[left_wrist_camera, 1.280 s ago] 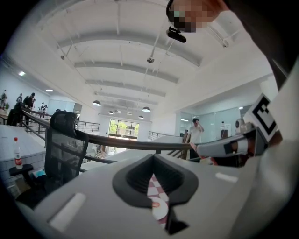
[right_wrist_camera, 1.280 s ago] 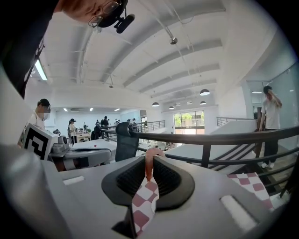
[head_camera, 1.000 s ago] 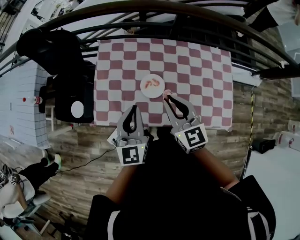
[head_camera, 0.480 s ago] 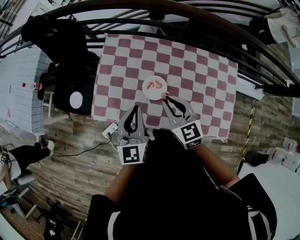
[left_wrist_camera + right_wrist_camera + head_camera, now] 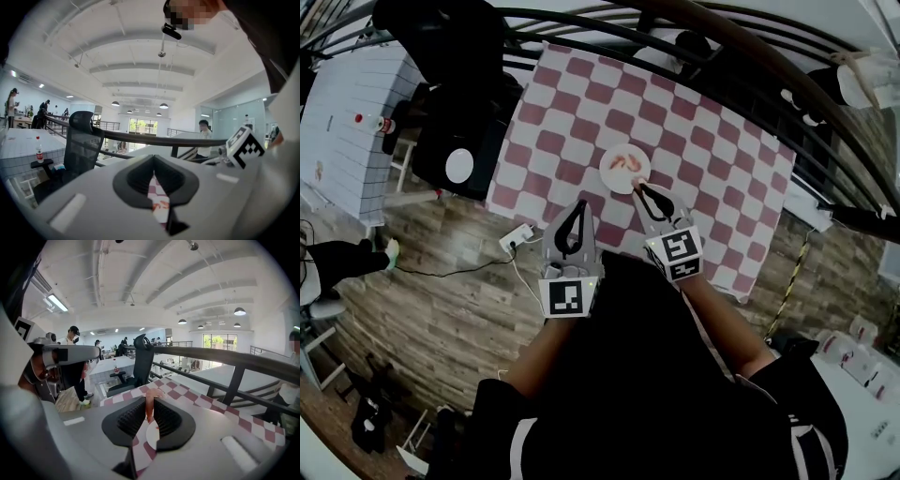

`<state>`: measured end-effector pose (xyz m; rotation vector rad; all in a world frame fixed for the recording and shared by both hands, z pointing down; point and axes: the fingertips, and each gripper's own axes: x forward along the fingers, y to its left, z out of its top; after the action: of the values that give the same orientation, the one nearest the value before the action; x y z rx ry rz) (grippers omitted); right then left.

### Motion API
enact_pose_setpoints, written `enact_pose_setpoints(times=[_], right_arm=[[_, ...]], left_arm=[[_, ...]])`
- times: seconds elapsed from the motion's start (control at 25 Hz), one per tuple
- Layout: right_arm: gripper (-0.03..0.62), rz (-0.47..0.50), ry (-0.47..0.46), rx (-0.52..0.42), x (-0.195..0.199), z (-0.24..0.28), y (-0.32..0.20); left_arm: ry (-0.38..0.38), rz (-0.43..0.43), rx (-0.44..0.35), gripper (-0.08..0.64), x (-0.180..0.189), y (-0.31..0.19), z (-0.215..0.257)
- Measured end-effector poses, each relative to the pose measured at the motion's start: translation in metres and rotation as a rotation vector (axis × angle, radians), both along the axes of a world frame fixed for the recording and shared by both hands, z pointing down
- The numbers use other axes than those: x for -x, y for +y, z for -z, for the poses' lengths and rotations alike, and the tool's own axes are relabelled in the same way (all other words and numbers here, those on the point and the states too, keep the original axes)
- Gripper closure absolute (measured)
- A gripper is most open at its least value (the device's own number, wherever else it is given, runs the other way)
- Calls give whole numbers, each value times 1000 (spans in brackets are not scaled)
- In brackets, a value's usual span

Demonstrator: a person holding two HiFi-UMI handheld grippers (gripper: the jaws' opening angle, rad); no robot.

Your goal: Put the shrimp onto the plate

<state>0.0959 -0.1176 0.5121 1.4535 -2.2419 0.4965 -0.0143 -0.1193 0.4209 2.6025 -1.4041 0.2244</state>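
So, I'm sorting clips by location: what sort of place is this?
Probably an open-plan office or lab: a dark railing, a mesh office chair, and hanging ceiling lamps over distant desks.

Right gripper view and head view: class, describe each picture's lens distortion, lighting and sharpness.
Right gripper view: fisheye bows the railing and ceiling beams, corners go black, the windows glare, yet the shrimp in the right gripper is clear. Head view: the edges of the tablecloth curve; light is even, without hard shadows.
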Motion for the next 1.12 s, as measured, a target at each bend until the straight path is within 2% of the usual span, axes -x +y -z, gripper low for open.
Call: enact_pose_setpoints(times=[0.32,0.6,0.76,0.96,1.12], right_arm=[[538,43,7,89,5,-41,-10],[538,86,25,136,10,-68,-18],[537,103,28,167,11,-85,-21],[537,142,56,200,12,-110,-30],[537,166,78,224,12,-129,-36]], left_arm=[[2,34,31,551,3,3,-9],[-19,49,10,551,5,-4,-9],[-25,70,35,551,6,-3,-13],[-20,104,29,551,10,-10,-16],[-42,139,80,551,17,-7,-24]])
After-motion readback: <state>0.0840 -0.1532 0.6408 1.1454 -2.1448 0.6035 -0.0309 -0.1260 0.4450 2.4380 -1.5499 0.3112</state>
